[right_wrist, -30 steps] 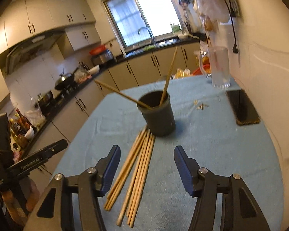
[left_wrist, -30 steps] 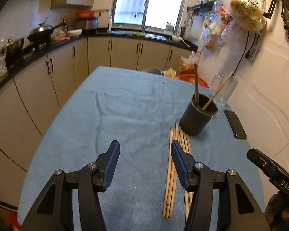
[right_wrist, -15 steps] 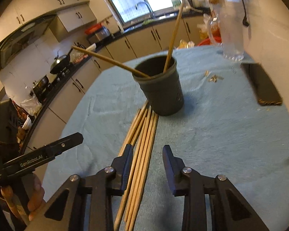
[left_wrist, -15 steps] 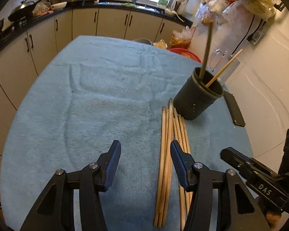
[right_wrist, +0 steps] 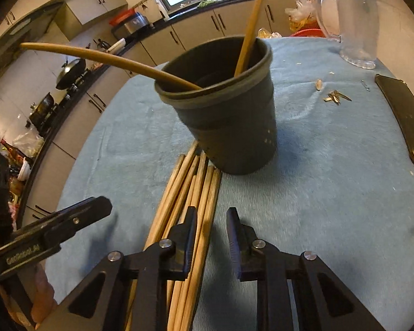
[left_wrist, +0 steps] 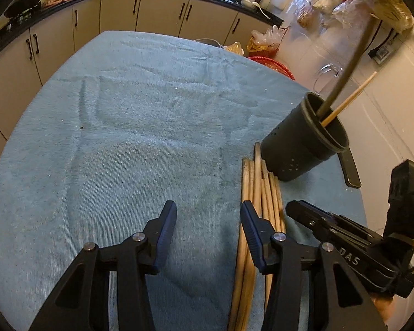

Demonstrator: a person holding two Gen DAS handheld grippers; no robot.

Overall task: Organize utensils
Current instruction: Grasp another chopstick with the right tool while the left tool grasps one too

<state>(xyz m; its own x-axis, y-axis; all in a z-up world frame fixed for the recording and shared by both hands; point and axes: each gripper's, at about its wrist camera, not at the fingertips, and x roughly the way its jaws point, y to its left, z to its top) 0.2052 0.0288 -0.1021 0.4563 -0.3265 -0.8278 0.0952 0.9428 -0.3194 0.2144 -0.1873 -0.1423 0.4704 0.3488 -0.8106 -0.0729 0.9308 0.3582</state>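
A: Where's the bundle?
B: Chopsticks (right_wrist: 191,201) lie flat on the blue cloth (right_wrist: 317,193), side by side, long axis running from the camera toward the cup (right_wrist: 229,115). Far tips sit at the cup's base; touching or just beside it, can't tell.

A: Cup?
B: Dark, upright on the cloth. Two sticks stand in it: one darker (right_wrist: 102,58) leaning out left over the rim, one pale (right_wrist: 252,24) leaning up and slightly right. In the left wrist view the same cup (left_wrist: 303,143) sits right of center, both sticks tilting up to the right.

A: Right gripper?
B: Right gripper (right_wrist: 211,231) is low over the bundle's near half, fingers partly apart with a narrow gap. One pale stick runs through that gap lengthwise. Contact not visible, so gripping or not, can't tell.

A: Left?
B: Left gripper (left_wrist: 208,229) has its fingers wide apart, holding nothing, over bare cloth. The chopsticks (left_wrist: 258,193) pass just behind its right finger, pointing away toward the cup.

A: Other stuff?
B: Phone (right_wrist: 403,118) flat on the cloth's right edge, glass jug (right_wrist: 353,19) behind it, some seed shells (right_wrist: 335,96) between jug and cup.
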